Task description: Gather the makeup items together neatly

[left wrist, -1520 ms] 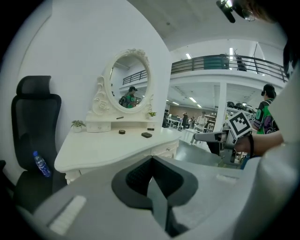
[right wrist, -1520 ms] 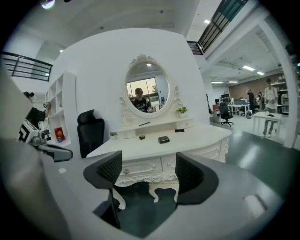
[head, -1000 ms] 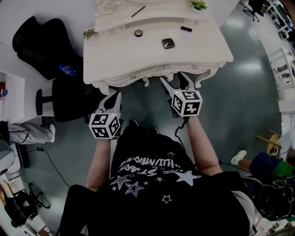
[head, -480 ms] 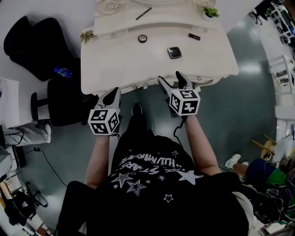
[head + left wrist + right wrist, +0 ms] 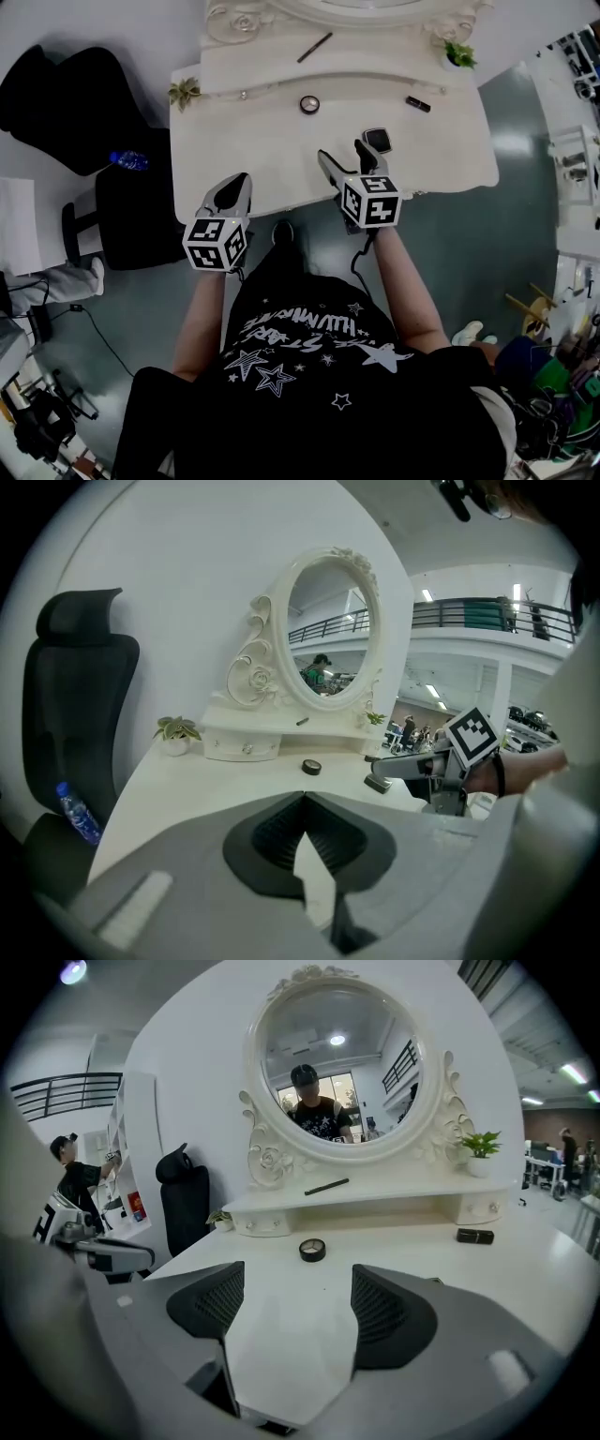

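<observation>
Left gripper (image 5: 236, 185) held at the dressing table's (image 5: 234, 141) front edge, jaws pressed together on nothing, round tin (image 5: 309, 104) left mid-table, right gripper (image 5: 343, 155) spread wide, empty, just beside the black compact (image 5: 377, 141), lipstick tube (image 5: 418, 104) set well apart.

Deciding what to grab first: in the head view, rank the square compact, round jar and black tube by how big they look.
1. Square compact, clearly largest.
2-3. Round jar and black tube: too close to rank; the tube is longer, the jar wider.
</observation>
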